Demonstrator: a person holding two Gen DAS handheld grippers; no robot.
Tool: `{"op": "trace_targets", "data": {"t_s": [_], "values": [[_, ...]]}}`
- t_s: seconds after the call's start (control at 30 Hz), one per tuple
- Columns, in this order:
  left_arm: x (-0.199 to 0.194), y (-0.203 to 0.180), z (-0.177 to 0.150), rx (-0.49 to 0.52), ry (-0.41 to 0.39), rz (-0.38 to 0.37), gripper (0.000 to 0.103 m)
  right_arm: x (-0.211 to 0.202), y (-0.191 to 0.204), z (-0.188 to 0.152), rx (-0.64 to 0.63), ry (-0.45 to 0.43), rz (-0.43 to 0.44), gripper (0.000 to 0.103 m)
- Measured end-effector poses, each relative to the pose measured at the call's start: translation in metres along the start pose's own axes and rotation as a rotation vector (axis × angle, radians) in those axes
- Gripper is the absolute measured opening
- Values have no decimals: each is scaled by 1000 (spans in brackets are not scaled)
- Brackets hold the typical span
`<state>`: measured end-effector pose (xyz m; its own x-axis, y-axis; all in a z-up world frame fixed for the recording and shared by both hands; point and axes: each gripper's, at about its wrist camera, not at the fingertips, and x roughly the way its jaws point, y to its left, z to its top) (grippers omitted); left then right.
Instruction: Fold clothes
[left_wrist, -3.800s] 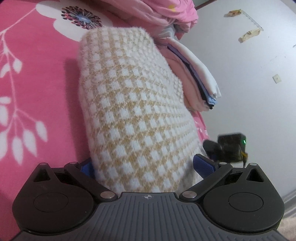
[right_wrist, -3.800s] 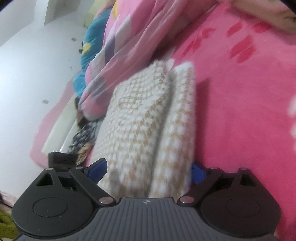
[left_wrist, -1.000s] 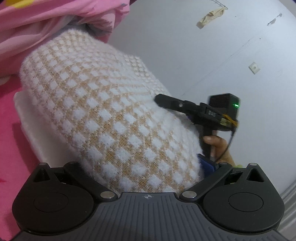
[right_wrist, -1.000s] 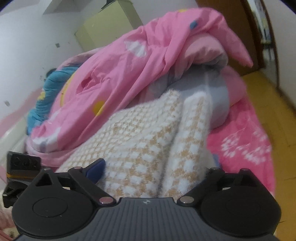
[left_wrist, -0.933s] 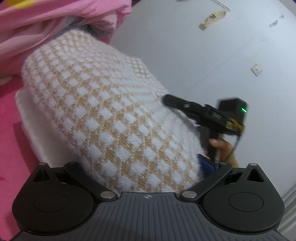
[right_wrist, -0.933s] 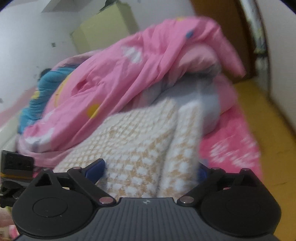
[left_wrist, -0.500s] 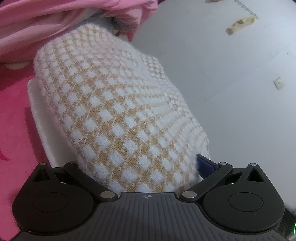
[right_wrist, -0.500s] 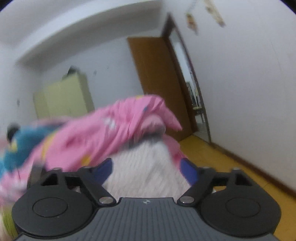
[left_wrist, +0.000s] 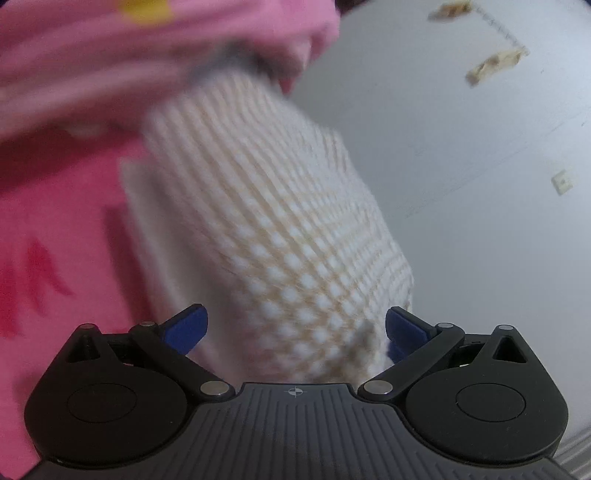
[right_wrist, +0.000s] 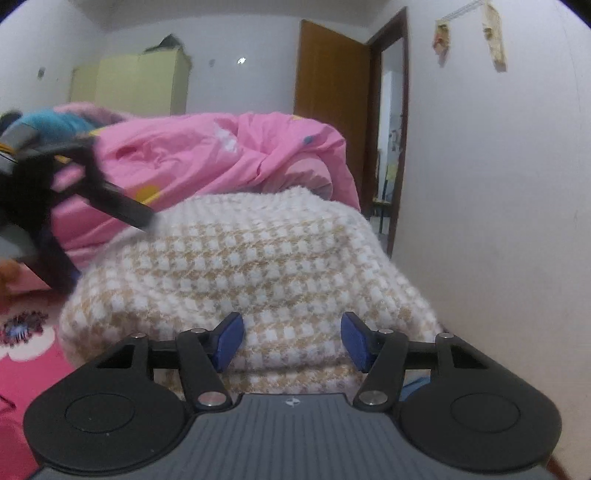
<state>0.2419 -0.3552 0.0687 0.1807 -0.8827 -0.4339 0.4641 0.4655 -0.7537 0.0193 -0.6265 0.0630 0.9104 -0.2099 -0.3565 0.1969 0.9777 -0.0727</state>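
The folded cream-and-tan checked sweater (left_wrist: 288, 229) lies on a white folded layer (left_wrist: 147, 221) on the pink bed; this view is motion-blurred. My left gripper (left_wrist: 295, 330) is open at its near end, both blue pads showing, one on each side of it. In the right wrist view the sweater (right_wrist: 258, 266) is a rounded bundle. My right gripper (right_wrist: 291, 341) hovers open just above its near edge, gripping nothing. The left gripper's black finger (right_wrist: 125, 208) reaches the sweater's far left corner.
A heaped pink quilt (right_wrist: 221, 155) lies right behind the sweater. The pink floral sheet (right_wrist: 22, 369) spreads to the left. A white wall (left_wrist: 480, 184) runs close along the bed's right side. A brown door (right_wrist: 332, 110) and a green wardrobe (right_wrist: 140, 85) stand beyond.
Both grippers carried the sweater onto the folded stack by the quilt. The right one let go and swung round to another side. The left has drawn back, its left pad now uncovered.
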Motion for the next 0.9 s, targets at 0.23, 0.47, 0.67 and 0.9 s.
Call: {"op": "trace_targets", "data": {"t_s": [0.23, 0.47, 0.67, 0.9], "values": [[-18, 2, 29, 257, -248, 177, 92, -18, 6, 56, -52, -89, 3, 62], [72, -30, 37, 519, -320, 267, 85, 67, 25, 108, -109, -29, 3, 60], [108, -40, 18, 634, -314, 278, 86, 111, -7, 67, 11, 103, -10, 58], [131, -43, 12, 662, -337, 286, 86, 93, -40, 48, 86, 84, 65, 58]]}}
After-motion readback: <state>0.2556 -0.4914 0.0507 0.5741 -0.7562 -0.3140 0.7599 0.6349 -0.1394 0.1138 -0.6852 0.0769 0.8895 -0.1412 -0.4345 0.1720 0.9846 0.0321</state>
